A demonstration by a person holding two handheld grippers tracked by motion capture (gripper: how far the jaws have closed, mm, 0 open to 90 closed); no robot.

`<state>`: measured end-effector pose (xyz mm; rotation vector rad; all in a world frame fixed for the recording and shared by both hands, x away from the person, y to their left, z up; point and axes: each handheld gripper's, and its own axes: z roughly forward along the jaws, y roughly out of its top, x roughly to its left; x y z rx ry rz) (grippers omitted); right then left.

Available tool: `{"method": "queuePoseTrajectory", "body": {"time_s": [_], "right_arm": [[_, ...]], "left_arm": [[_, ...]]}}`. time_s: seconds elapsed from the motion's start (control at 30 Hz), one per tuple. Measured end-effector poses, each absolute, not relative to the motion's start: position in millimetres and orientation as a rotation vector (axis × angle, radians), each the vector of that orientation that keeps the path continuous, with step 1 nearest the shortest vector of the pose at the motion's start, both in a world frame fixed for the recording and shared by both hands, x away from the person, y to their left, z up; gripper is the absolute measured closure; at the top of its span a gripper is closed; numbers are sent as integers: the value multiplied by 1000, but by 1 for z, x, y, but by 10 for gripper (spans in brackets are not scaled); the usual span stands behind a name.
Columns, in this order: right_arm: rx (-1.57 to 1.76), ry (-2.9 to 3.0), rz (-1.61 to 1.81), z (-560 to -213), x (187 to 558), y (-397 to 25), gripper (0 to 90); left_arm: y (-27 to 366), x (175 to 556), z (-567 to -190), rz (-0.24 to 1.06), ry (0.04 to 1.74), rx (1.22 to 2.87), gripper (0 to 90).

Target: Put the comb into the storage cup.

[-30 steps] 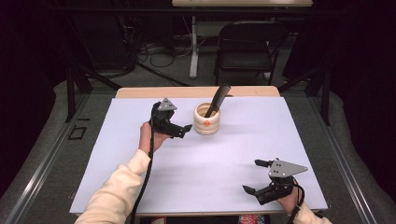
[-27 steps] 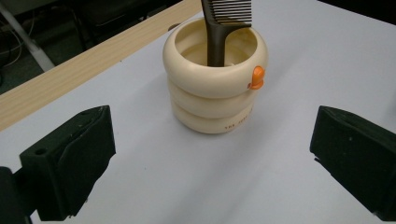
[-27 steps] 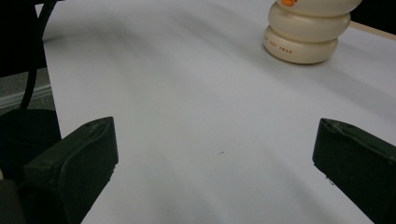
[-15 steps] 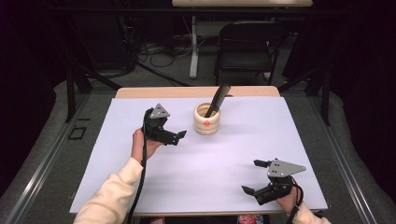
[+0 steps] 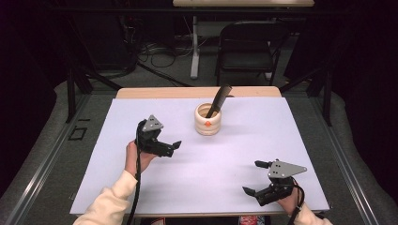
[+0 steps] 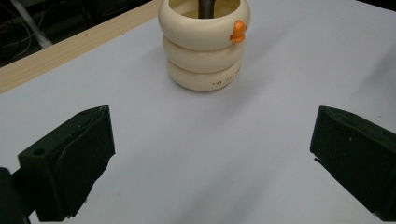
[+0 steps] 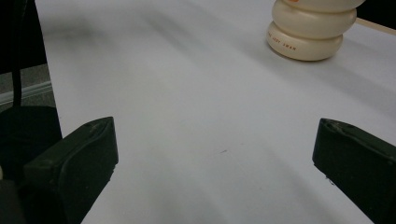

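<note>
A cream ringed cup (image 5: 207, 123) with an orange mark stands at the far middle of the white table (image 5: 234, 140). A dark flat tool (image 5: 219, 98) leans out of it to the right. My left gripper (image 5: 172, 147) hovers open to the left of the cup and nearer the person, with nothing between its jaws. In the left gripper view the cup (image 6: 203, 51) and its orange mark (image 6: 238, 31) lie ahead between the wide-apart jaws. My right gripper (image 5: 253, 178) rests open at the near right. The right gripper view has the cup (image 7: 310, 35) far ahead on the right.
A wooden strip (image 5: 155, 93) runs along the table's far edge. Behind the table stand a black folding chair (image 5: 251, 44) and loose cables (image 5: 155, 51) on the floor. Black frame legs (image 5: 70, 89) stand at the far left corner.
My left gripper has drawn back from the cup, toward the person and slightly left. The right gripper has stayed in place, and the cup has not moved.
</note>
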<state>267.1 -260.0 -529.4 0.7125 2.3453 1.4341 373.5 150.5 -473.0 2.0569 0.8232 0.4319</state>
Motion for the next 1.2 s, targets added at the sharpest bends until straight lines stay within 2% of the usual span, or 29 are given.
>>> {"method": "queuePoseTrajectory", "body": {"time_s": [1.2], "right_arm": [[715,2351,1428,-530,268,-259,0]], "left_arm": [[172,312,-486,468,839,2062,0]]}}
